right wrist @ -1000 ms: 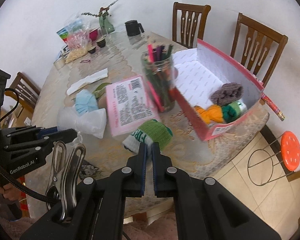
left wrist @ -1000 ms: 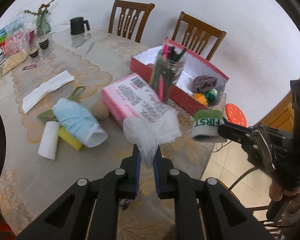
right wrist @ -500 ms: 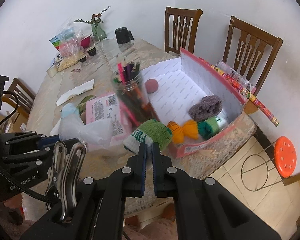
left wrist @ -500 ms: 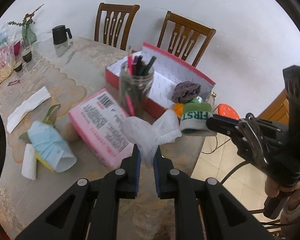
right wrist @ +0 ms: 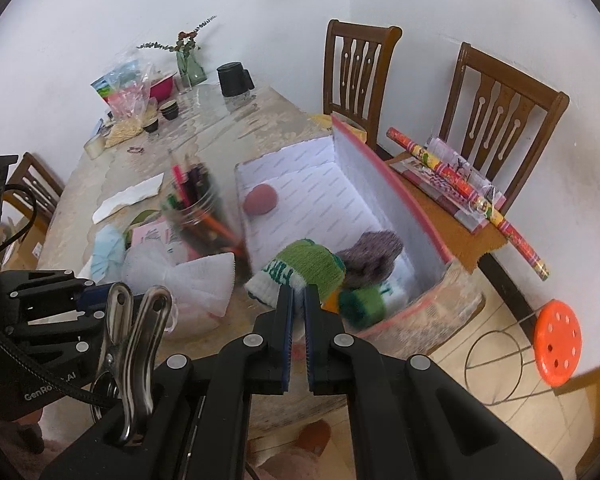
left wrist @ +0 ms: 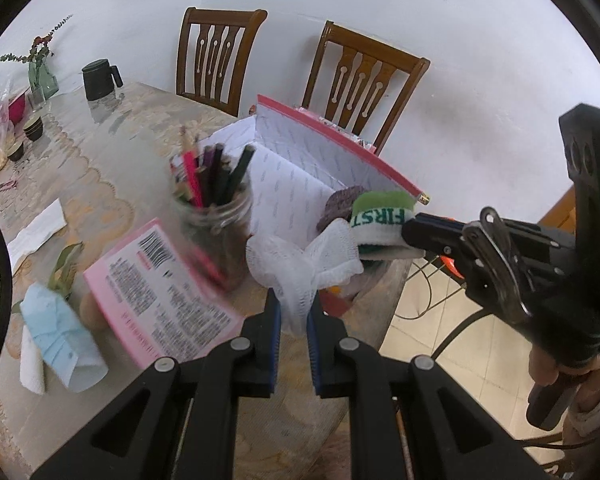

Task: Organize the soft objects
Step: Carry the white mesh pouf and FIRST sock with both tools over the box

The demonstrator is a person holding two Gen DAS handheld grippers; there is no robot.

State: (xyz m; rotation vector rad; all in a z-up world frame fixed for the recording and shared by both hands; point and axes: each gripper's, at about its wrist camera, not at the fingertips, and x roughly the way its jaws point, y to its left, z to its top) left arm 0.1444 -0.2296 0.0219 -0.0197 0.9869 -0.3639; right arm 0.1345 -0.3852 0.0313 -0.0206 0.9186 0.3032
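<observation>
The left gripper [left wrist: 293, 312] pinched the white mesh puff [left wrist: 300, 258] beside the pencil jar [left wrist: 216, 216]. The right gripper [right wrist: 296, 300] clamped the green wristband [right wrist: 300, 270] over the red box [right wrist: 384, 184].

We see a white mesh bath puff [left wrist: 300, 258] bunched at frame centre, a green-and-white knitted wristband [right wrist: 296, 270] lettered "FIRST" mid-frame, and the red open cardboard box [right wrist: 396, 200] behind, upper right.
</observation>
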